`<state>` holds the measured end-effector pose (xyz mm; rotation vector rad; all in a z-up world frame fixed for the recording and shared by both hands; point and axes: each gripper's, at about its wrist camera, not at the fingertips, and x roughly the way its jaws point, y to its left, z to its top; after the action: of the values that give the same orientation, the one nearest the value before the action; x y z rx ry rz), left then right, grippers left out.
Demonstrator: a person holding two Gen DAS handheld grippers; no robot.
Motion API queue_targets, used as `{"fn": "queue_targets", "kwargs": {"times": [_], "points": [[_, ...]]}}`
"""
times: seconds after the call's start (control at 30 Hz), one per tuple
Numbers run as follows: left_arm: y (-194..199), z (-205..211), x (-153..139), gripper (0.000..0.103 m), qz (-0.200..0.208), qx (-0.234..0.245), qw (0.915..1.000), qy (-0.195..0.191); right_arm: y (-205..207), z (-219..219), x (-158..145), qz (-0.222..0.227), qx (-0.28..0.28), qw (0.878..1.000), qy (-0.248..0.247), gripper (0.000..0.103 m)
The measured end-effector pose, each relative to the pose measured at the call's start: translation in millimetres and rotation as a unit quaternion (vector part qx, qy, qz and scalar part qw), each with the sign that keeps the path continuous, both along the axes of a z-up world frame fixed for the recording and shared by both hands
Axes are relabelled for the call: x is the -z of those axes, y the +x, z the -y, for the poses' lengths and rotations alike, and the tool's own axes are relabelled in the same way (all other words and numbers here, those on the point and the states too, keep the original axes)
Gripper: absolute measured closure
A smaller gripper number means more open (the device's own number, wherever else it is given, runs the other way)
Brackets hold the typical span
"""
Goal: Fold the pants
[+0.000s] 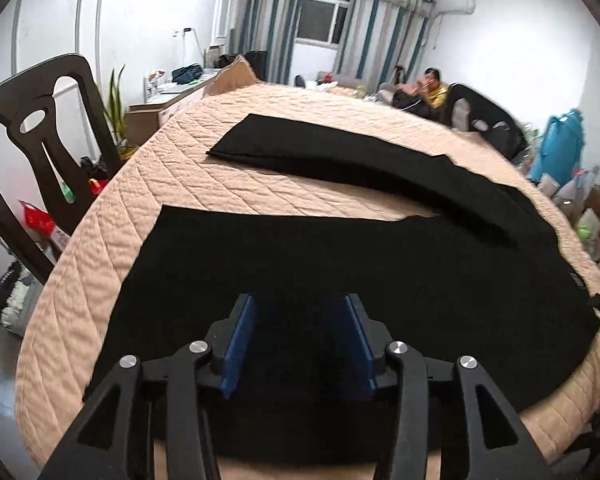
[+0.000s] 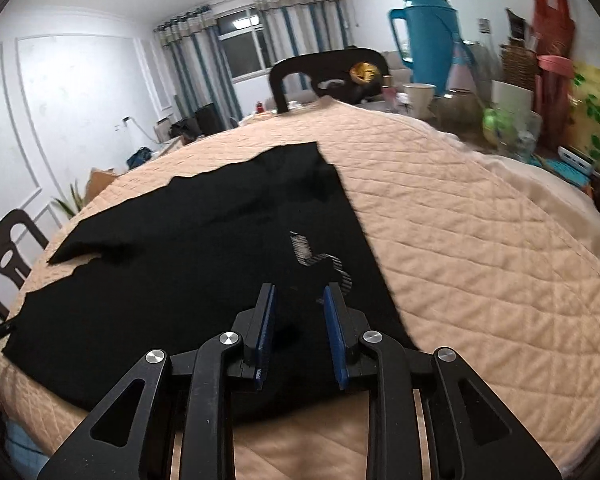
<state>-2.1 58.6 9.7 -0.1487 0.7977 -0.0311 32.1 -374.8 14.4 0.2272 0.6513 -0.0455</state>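
In the left wrist view, the left gripper (image 1: 300, 312) is hovering with its jaws standing apart over the black pants (image 1: 340, 264), and no cloth is showing between the blue pads (image 1: 240, 332). The pants are lying flat on the quilted peach cover (image 1: 228, 184) of the table. One leg is running along the near edge beneath the gripper; the other is stretching off toward the far edge, its cuff ending near the middle of the cover. The two legs are joining at the right, where the waist seems to be reaching the right edge. A dark chair (image 1: 40, 140) is standing at the left edge.

In the right wrist view, the right gripper (image 2: 299, 300) is also hanging with its jaws parted and nothing pinched between them, low over the waist end of the pants (image 2: 200, 260). A pale printed mark (image 2: 324, 264) is showing on the cloth just ahead of the fingertips. The straight waist hem is running away toward the far edge, with bare cover to its right. A blue thermos (image 2: 428, 32) is standing among clutter beyond the far right corner.

The cloth is looking thin, soft and limp, so it will likely sag and drag rather than keep shape. Pinching a hem or cuff edge, one corner per gripper, seems the surest hold.
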Motion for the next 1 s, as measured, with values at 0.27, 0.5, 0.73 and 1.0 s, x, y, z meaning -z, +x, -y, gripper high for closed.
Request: {"fn": "queue_targets", "kwargs": {"times": [0.27,0.5,0.73,1.0], "points": [[7.4,0.4,7.0,0.054,-0.011,-0.017,0.9997,0.017,10.8,-0.1,12.2,-0.03,0.007,1.0,-0.006,0.078],[-9.0,8.5,3.2,0.054,-0.007,-0.011,0.9998,0.017,0.3,-19.2,8.8,-0.025,-0.019,0.999,-0.014,0.078],[-14.8,18.1,3.8,0.053,-0.004,0.0,0.9997,0.026,3.1,-42.1,14.3,-0.028,-0.057,0.998,-0.025,0.078],[-11.7,22.3,2.1,0.052,-0.006,0.004,0.9993,0.038,7.8,-45.2,18.1,-0.044,-0.058,0.997,-0.036,0.077]]}}
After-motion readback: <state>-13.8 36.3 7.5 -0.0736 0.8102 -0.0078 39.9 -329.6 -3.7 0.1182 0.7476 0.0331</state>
